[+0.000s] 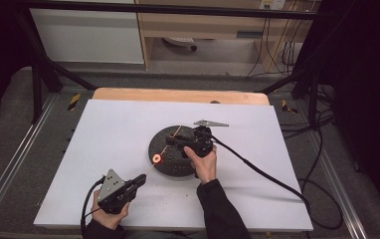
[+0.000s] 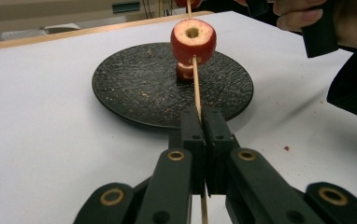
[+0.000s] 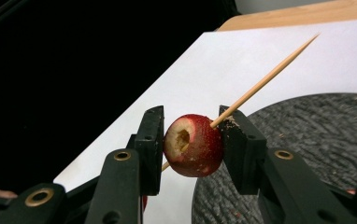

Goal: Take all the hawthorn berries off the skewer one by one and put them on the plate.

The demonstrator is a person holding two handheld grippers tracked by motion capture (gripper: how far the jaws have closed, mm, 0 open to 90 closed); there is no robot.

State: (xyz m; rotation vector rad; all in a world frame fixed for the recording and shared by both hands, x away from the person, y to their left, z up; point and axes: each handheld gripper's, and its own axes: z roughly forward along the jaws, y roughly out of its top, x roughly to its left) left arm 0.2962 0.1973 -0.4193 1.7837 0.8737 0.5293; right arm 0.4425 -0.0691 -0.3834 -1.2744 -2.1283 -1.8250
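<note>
Small red cored fruit (image 3: 194, 145) threaded on thin wooden skewer (image 2: 197, 91), above round black textured plate (image 2: 134, 88). My left gripper (image 2: 203, 122) clamps skewer; right gripper (image 3: 191, 135) squeezes fruit.

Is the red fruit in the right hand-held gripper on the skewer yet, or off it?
On it: the skewer passes through the red fruit, emerging both sides between the right hand-held gripper jaws.

Two black two-jaw grippers, the left gripper (image 1: 139, 180) and the right gripper (image 1: 171, 143), are fitted with brass-ringed pivots, grey three-cornered plates and black cables; dark sleeves are worn.
</note>
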